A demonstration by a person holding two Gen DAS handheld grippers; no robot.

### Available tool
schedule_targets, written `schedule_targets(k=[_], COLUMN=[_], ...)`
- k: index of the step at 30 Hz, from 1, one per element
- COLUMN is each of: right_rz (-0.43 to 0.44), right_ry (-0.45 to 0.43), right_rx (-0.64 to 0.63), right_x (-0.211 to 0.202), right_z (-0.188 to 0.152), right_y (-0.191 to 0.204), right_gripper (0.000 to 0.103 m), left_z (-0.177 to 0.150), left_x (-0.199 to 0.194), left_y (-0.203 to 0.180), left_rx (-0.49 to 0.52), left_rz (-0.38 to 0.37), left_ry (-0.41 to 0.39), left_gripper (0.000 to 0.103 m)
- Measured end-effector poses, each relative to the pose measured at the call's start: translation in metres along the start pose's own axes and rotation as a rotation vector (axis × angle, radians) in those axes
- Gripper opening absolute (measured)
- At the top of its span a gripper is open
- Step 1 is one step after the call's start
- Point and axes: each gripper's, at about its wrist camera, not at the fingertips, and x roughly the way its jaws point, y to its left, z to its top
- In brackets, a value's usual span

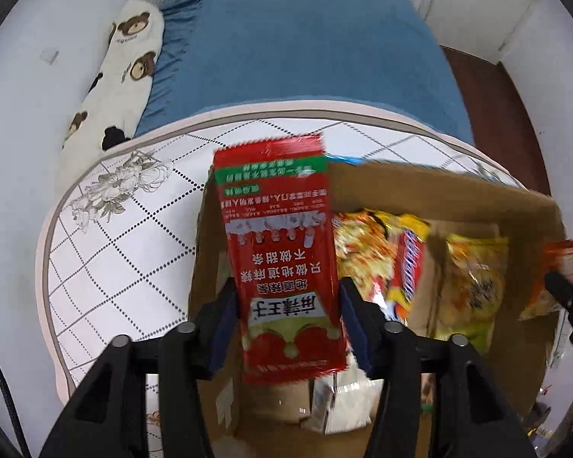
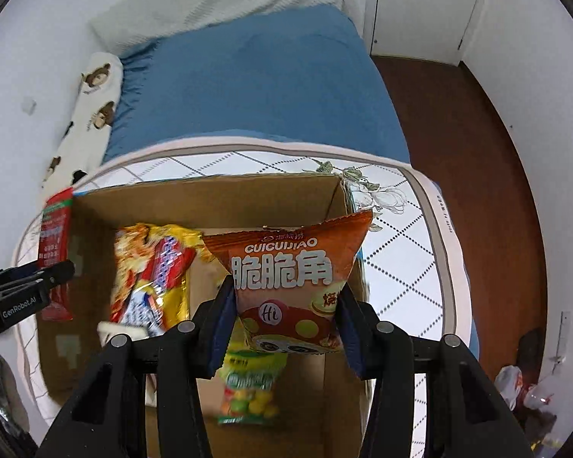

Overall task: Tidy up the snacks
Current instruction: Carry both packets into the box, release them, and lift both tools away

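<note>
**Camera setup: two wrist fisheyes, both looking steeply down**

Left wrist view: close above the cardboard box (image 1: 458,198), over its left part. Right wrist view: close above the box's right part. Shared: box interior, patterned table (image 1: 114,229), blue bed (image 2: 256,87) beyond. Each view catches the other gripper at its edge.

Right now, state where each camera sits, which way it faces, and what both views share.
Left wrist: on the left tool, facing down over the box; its fingers flank a red packet; the right tool's tip shows at right.
Right wrist: on the right tool, facing down into the box; its fingers flank an orange bag; the left tool shows at left.
Shared: box, both snacks, table, blue bed.
</note>
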Motion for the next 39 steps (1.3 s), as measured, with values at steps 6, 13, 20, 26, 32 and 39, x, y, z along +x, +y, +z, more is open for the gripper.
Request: schedule_targets(k=[6, 13, 20, 26, 32, 39], right_rz=[-0.001, 0.006, 0.038, 0.063, 0.049, 0.053], right_ry=[0.05, 0.052, 0.046, 0.024, -0.024, -0.113], right_rx=[0.015, 0.02, 0.013, 0.006, -0.016, -0.043], right_x=[0.032, 0.026, 0.017, 0.002, -0.025, -0.067], right_z=[0.013, 0.004, -0.018, -0.04, -0.058, -0.081], right_y=[0.005, 0.008, 0.012, 0.016, 0.024, 0.032], right_gripper=[0.095, 0.095, 0.095, 0.095, 0.097, 0.097], left_z=[0.009, -0.009, -0.037, -0.058, -0.08, -0.108], left_x=[0.015, 0.013, -0.005, -0.032, -0.067, -0.108], left_y=[0.003, 0.0, -0.002, -0.008, -0.013, -0.012], left_rx=[-0.019, -0.018, -0.023, -0.004, 0.015, 0.022], left_rz=[-0.05, -0.058, -0.072, -0.074, -0.075, -0.091], left_ry=[0.027, 0.017, -0.038, -0.111, -0.205, -0.293], left_gripper=[0.088, 0.088, 0.088, 0.088, 0.088, 0.088])
